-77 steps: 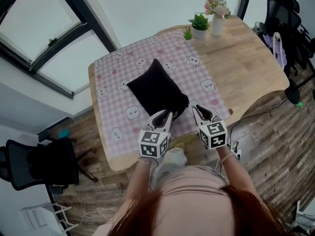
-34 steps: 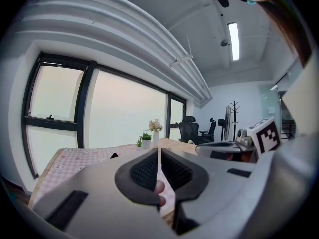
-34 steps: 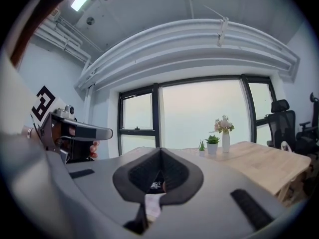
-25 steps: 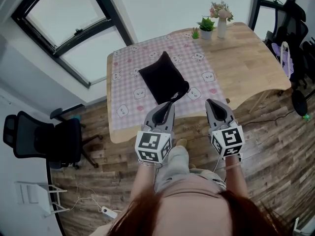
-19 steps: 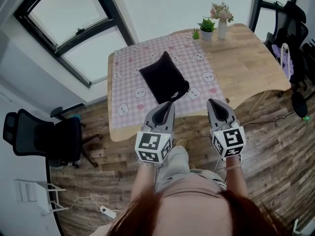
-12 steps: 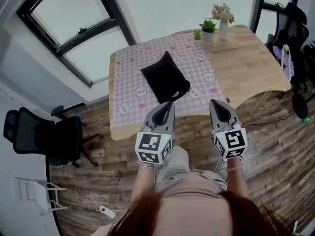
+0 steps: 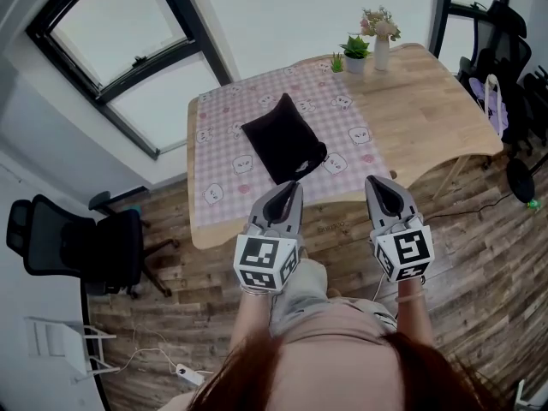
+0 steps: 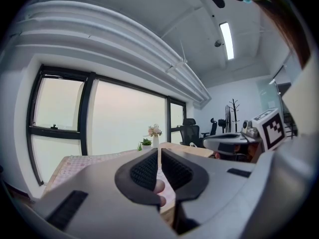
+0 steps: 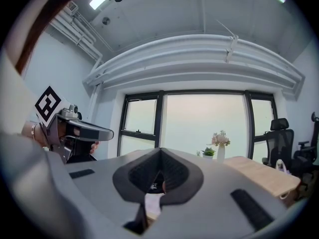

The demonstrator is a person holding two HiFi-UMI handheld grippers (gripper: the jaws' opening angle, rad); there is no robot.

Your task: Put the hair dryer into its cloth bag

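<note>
A bulging black cloth bag (image 7: pixel 278 137) lies on the pink checked tablecloth (image 7: pixel 221 157); no hair dryer shows outside it. My left gripper (image 7: pixel 294 185) hangs shut and empty just short of the table's near edge, its tip pointing at the bag's near corner. Level with it to the right, my right gripper (image 7: pixel 375 181) is also shut with nothing in it. In the left gripper view the left gripper's (image 8: pixel 158 157) pads meet, and the tablecloth (image 8: pixel 75 162) lies beyond. The right gripper's (image 9: pixel 160 157) pads are likewise pressed together in the right gripper view.
The wooden table (image 7: pixel 428 118) carries a small potted plant (image 7: pixel 354 51) and a flower vase (image 7: pixel 380 43) at its far edge. A black office chair (image 7: pixel 81 247) stands on the wood floor at left. More chairs (image 7: pixel 505 54) stand at right. A white rack (image 7: pixel 60 341) stands at lower left.
Since the earliest frame both grippers have drawn back from the bag's near edge, off the table, and the table looks farther away. Over the last second they have barely shifted.
</note>
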